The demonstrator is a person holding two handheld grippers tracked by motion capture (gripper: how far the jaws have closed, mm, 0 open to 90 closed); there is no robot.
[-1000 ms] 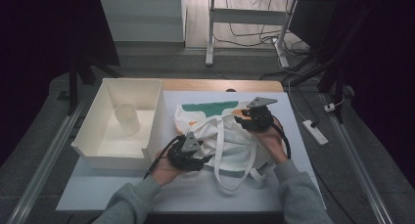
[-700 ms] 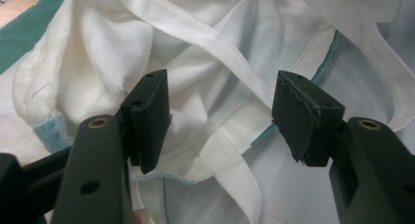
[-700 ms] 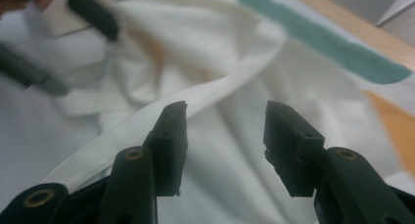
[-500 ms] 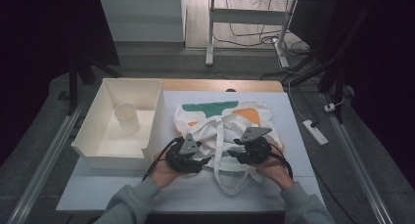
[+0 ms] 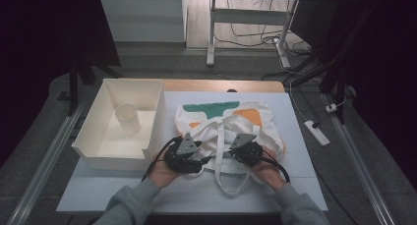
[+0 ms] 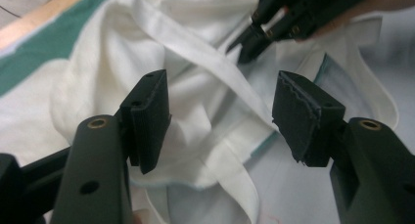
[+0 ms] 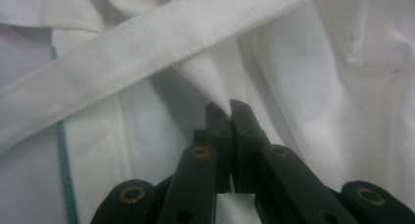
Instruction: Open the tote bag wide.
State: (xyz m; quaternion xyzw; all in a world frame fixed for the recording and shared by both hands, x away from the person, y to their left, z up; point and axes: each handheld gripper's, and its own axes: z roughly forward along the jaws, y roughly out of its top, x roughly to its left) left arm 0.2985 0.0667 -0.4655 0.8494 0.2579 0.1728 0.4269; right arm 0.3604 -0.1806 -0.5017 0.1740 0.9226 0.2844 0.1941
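Now right hand-held gripper [image 7: 229,111] just closed, pinching tote bag [image 7: 303,77] fabric

Table [image 5: 255,86]: wood, w/ white mat [image 5: 300,136] on top. On mat: white bin [image 5: 110,158] left, tote bag [image 5: 260,131] centre.

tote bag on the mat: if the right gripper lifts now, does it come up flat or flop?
Probably flops. The tote bag lies rumpled and folded, so the cloth looks limp. The right gripper has just been closing and pinches one fold of white cloth, so the rest would likely hang. The loose handles would probably dangle and drag.
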